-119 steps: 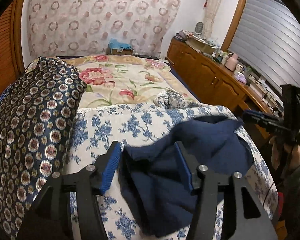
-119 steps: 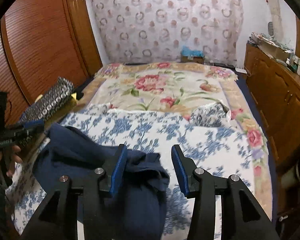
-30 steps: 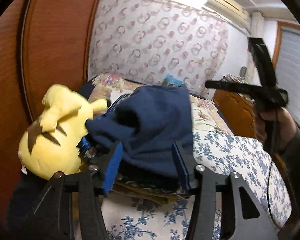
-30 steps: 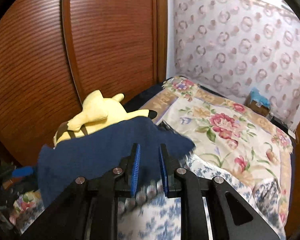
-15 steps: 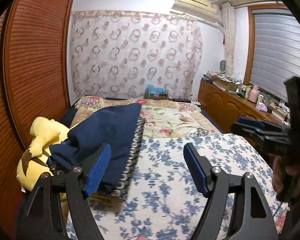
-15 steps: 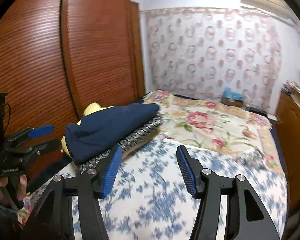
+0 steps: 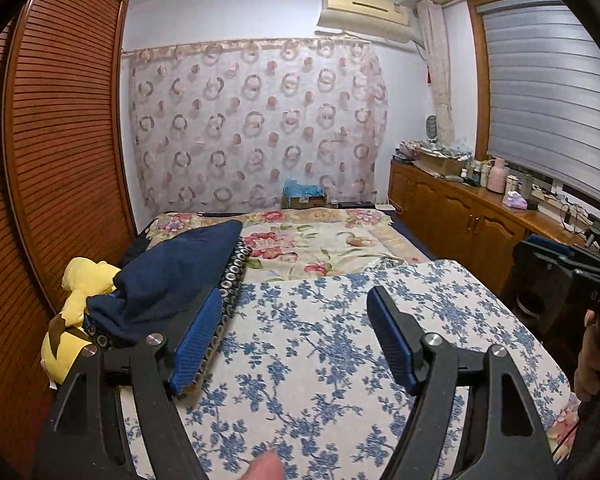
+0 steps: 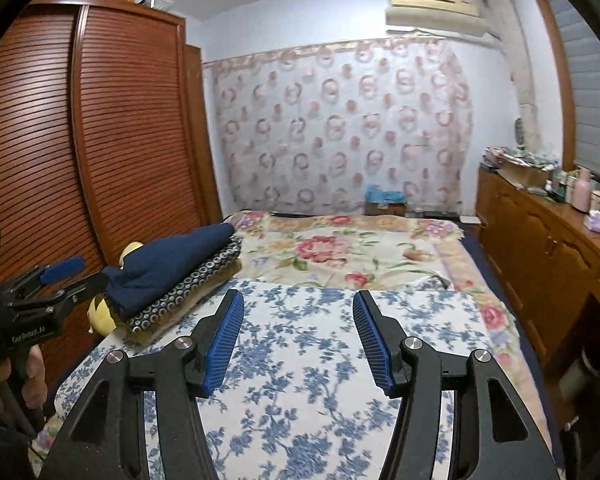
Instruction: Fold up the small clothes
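The folded navy garment lies on a dark ring-patterned cushion at the bed's left edge, partly over a yellow plush toy. It also shows in the right wrist view. My left gripper is open and empty above the blue-flowered cloth, to the right of the garment. My right gripper is open and empty over the same cloth. The left gripper also shows in the right wrist view at the far left.
A wooden slatted wardrobe stands on the left. A wooden sideboard with bottles runs along the right wall. A flowered blanket covers the far bed. A blue-topped box sits by the curtain.
Both grippers carried the navy garment from the flowered cloth to the cushion on the left, let it go, opened and pulled back over the cloth.
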`<control>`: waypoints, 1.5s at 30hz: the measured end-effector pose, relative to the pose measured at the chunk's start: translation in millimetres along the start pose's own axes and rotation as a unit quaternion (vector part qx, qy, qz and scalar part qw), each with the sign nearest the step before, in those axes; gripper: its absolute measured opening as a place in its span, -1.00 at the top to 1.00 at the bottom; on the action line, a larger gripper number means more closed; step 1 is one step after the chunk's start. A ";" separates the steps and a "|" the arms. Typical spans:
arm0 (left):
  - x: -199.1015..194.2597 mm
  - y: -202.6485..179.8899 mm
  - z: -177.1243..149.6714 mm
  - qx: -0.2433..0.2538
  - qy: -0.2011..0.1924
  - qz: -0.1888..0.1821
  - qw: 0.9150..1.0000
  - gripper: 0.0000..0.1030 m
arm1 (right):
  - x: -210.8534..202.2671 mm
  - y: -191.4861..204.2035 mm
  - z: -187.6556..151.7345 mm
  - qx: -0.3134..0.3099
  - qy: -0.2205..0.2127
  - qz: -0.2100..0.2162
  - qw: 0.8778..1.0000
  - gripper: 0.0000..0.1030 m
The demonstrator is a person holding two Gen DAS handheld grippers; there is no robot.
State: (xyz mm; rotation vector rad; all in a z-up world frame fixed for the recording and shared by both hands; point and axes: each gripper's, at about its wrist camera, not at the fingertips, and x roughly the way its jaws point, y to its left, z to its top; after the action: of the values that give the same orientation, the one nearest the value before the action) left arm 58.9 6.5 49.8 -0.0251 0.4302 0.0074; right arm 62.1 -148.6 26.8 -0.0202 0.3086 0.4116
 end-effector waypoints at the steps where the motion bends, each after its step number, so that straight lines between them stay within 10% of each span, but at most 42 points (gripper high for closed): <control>1: 0.1 -1.6 -0.2 0.000 0.002 -0.002 1.000 -0.47 | -2.1 3.8 -2.4 -0.001 -0.001 -0.003 1.000 -0.14; 45: -2.0 -3.6 -1.0 -0.012 -0.007 0.018 1.000 -0.48 | -11.4 -30.3 -13.0 -0.005 0.000 0.002 1.000 -0.14</control>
State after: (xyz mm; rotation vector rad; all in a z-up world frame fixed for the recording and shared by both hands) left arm 56.7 2.9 49.8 -0.0417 0.4161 0.0475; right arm 60.4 -181.9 16.6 -0.0288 0.3072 0.4164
